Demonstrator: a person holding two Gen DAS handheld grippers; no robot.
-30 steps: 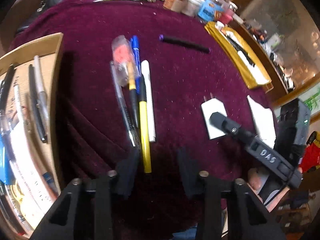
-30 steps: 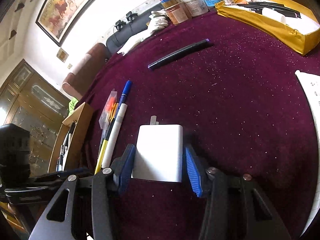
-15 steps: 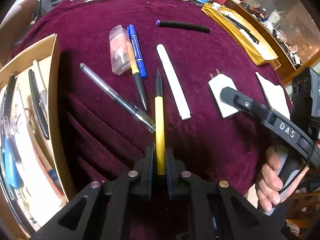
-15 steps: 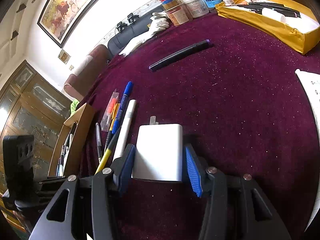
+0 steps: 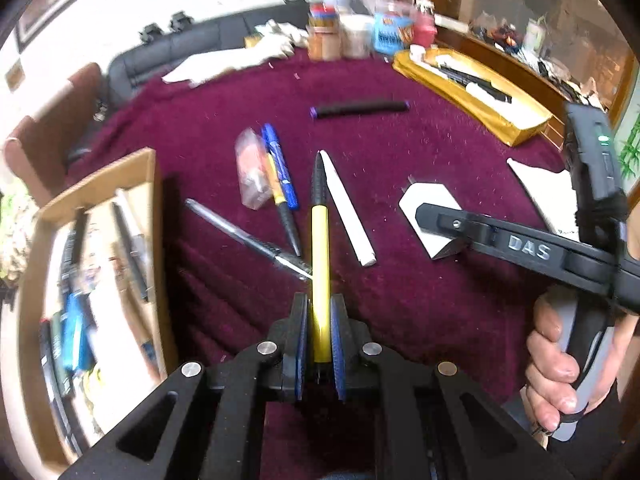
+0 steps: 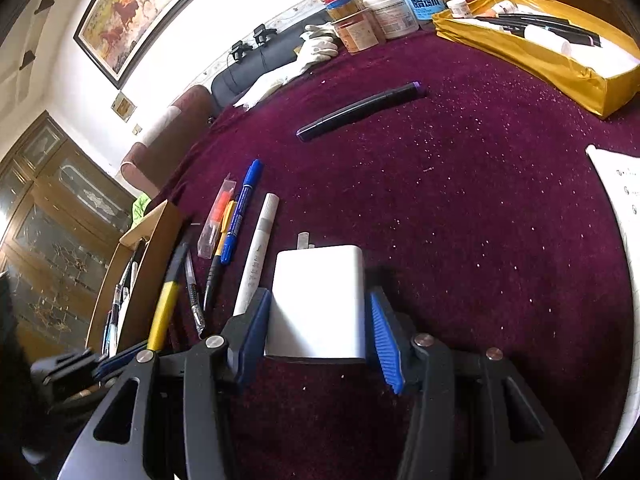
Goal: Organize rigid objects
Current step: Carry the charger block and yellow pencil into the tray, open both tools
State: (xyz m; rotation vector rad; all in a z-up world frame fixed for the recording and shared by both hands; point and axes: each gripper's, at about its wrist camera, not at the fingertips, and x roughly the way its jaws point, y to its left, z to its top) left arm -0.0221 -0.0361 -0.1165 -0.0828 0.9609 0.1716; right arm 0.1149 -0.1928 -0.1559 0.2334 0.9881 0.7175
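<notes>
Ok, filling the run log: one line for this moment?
left hand-held gripper: shut on yellow-and-black pen, lifted | right hand-held gripper: open around white plug-in charger block on maroon cloth

Pens [image 5: 280,176] lie loose at the middle of the tabletop [image 5: 420,300]. A box [image 5: 152,216] of pens stands to their left, a charger [image 6: 318,300] to their right. Behind lies a marker [image 5: 360,109]; a tray [image 5: 500,120] sits far right, jars [image 6: 372,16] along the rear edge.

Raised letters "DAS" stand on the right tool's [image 5: 424,216] black arm.
</notes>
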